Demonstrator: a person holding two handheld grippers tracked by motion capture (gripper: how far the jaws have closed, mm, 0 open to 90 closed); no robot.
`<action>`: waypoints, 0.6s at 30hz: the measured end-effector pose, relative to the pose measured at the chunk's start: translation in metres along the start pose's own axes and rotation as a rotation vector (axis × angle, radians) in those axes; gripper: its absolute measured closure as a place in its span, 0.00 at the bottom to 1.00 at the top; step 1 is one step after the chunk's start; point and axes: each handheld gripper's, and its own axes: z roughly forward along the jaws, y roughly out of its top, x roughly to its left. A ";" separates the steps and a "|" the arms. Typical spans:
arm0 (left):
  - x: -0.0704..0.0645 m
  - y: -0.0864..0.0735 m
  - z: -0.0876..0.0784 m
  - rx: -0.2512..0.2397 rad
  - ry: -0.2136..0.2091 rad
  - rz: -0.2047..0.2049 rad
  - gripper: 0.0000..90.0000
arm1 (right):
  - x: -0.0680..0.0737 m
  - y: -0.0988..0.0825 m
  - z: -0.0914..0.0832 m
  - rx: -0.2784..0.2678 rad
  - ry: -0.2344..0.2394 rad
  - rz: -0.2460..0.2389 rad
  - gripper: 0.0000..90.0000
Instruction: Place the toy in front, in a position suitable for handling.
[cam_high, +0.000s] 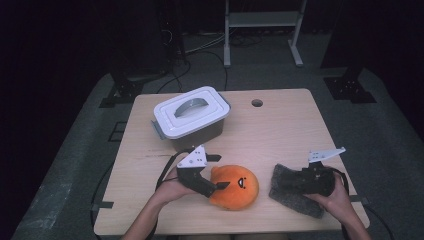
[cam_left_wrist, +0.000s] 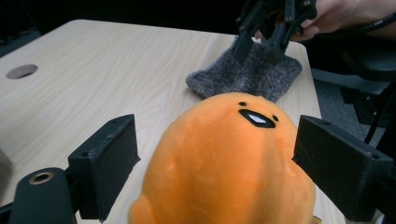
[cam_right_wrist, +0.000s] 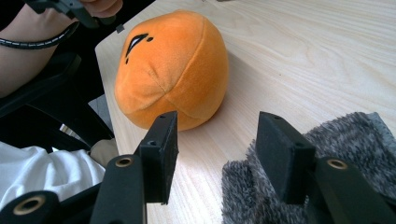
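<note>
An orange round plush (cam_high: 237, 187) with a small black face lies near the table's front edge. My left gripper (cam_high: 222, 172) is open. Its jaws stand on either side of the plush (cam_left_wrist: 224, 158), and a gap shows beside the left pad (cam_left_wrist: 112, 158). To the plush's right lies a grey fuzzy cloth (cam_high: 290, 197). My right gripper (cam_high: 296, 180) hovers over that cloth, open with nothing between its pads (cam_right_wrist: 161, 149). In the right gripper view the cloth (cam_right_wrist: 355, 144) lies under the right jaw and the plush (cam_right_wrist: 173, 65) sits beyond, across bare wood.
A grey bin with a white handled lid (cam_high: 192, 112) stands at the back left of the wooden table (cam_high: 280, 130). A round hole (cam_high: 257, 103) is in the tabletop behind centre. A metal stand (cam_high: 262, 20) and cables are on the floor beyond.
</note>
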 end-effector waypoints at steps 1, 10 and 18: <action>0.001 0.001 -0.002 0.001 0.004 0.002 0.13 | 0.000 0.000 0.000 -0.002 0.001 -0.001 0.52; 0.012 0.002 -0.023 -0.037 0.057 -0.017 0.11 | 0.001 0.000 0.001 -0.017 0.005 -0.010 0.48; 0.017 0.001 -0.031 -0.047 0.083 -0.030 0.11 | 0.002 0.000 0.001 -0.019 0.009 -0.011 0.47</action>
